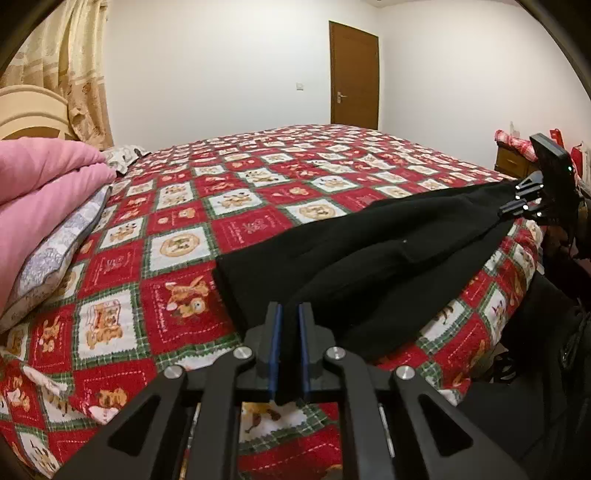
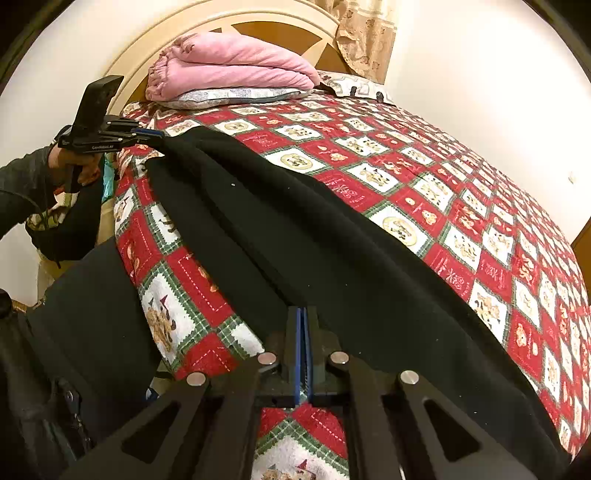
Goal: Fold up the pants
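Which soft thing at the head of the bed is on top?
The pink blanket. It is folded and lies on top of the grey patterned pillow; the other pillow sits beside them, with nothing on it.

Matt black fleece pants (image 1: 369, 258) on quilted cotton bedspread (image 1: 184, 229).

We see a home bedroom: a wide bed (image 1: 258, 206) under a red patchwork quilt (image 2: 443, 206), an arched headboard (image 2: 229, 22), a folded pink blanket (image 2: 229, 70) on a pillow (image 2: 229, 96), a curtain (image 1: 74, 66), a wooden door (image 1: 354, 75), plain white walls (image 1: 221, 55) and a nightstand (image 1: 511, 161).
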### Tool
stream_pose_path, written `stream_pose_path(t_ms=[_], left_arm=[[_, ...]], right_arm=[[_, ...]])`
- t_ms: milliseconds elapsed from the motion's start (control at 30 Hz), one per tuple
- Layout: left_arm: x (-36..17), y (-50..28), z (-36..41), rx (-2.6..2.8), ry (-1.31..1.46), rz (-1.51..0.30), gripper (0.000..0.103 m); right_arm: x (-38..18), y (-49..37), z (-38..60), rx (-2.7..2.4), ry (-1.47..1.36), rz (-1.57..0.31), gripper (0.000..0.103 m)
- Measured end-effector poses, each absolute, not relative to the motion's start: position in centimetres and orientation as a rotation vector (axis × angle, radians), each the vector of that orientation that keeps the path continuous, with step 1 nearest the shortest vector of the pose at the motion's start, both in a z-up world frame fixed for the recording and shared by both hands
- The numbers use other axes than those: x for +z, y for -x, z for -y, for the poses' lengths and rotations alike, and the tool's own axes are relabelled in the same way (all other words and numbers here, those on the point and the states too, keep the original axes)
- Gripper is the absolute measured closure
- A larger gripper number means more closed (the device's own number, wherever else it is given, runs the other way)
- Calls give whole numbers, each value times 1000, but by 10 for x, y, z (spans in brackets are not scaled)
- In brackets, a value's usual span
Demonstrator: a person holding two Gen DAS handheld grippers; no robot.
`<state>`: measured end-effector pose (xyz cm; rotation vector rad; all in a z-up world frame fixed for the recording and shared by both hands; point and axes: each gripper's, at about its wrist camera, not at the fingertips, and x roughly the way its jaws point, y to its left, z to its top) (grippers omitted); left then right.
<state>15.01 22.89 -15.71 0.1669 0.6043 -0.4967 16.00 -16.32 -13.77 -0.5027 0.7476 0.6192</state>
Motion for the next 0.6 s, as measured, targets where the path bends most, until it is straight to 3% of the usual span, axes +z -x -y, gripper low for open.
stream_pose_path(t_ms=[167, 367, 433, 500, 600], left_arm=[[-161, -153, -227, -489, -162, -607, 93], [-162, -159, -227, -475, -149, -607, 93], [-163, -161, -228, -473, -148, -609, 93], [-163, -162, -228, -473, -149, -613, 93], [-164, -163, -228, -475, -149, -616, 93]], right_arm=[[-158, -172, 162, 597, 522, -806, 92], [-173, -187, 159, 573, 563, -821, 90], [-176, -193, 158, 565, 579, -828, 78], [-178, -194, 156, 561, 596, -828, 47], [-176, -193, 156, 574, 575, -801, 45]])
